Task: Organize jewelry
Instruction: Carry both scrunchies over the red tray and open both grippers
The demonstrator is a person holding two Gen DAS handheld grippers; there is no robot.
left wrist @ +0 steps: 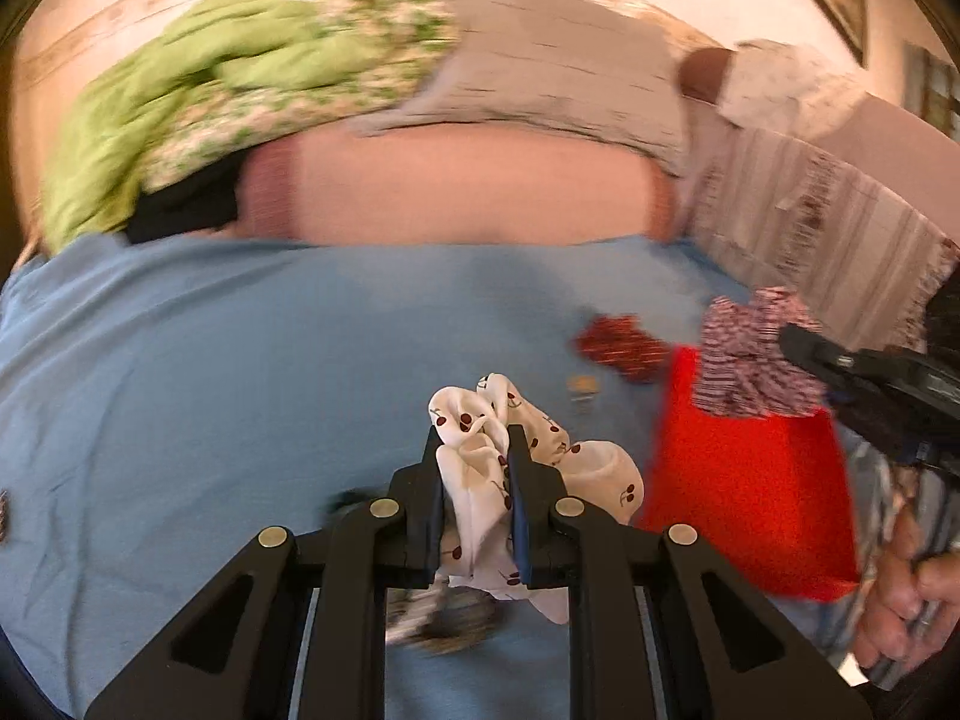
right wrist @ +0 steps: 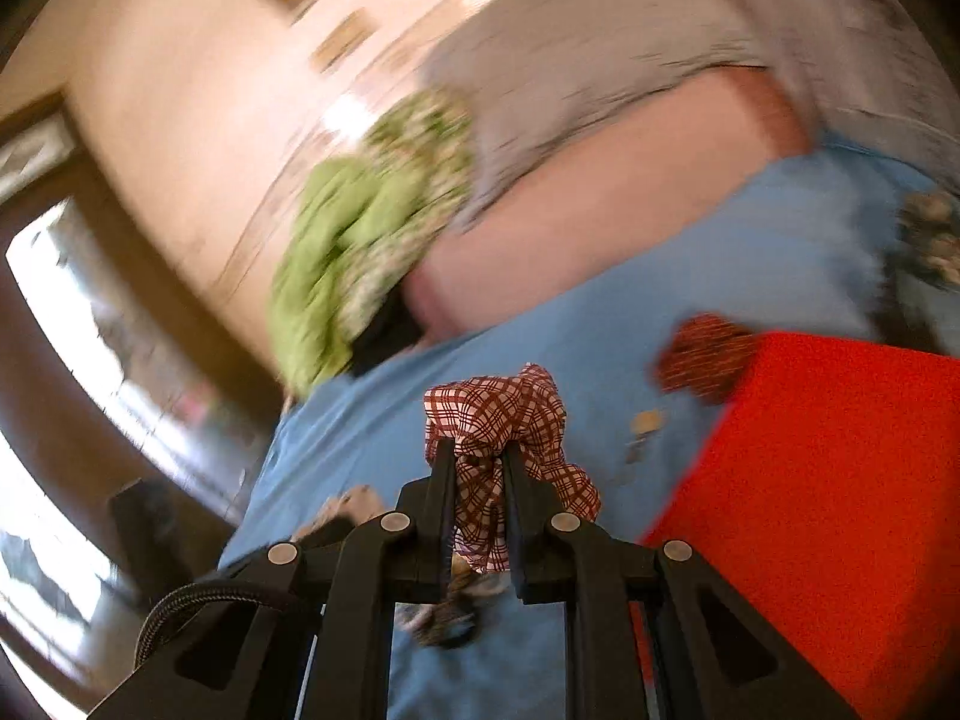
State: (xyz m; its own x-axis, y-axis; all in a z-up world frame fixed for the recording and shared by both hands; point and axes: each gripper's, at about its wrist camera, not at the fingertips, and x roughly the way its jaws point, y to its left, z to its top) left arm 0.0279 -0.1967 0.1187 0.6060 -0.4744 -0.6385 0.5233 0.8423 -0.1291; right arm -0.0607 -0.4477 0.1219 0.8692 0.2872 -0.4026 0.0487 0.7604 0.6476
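Green blanket point(left wrist: 180, 78) heaped far left on bed, floral cloth beside it, pink pillow point(left wrist: 456, 186) centre, all blurred. Blue sheet point(left wrist: 210, 372) across foreground. Left gripper point(left wrist: 477, 450) clenched on white cherry scrunchie point(left wrist: 480, 468), lifted off sheet, fabric bunched between fingers. Small dark red scrunchie point(left wrist: 624, 348) on sheet just left of red box point(left wrist: 750, 510). Right gripper point(right wrist: 477, 462) clamped on plaid scrunchie point(right wrist: 504, 420), hanging over box's far edge in left view. Hand point(left wrist: 912, 600) gripping handle at far right. Another patterned scrunchie point(right wrist: 444, 618) on sheet beneath grippers, blurred.
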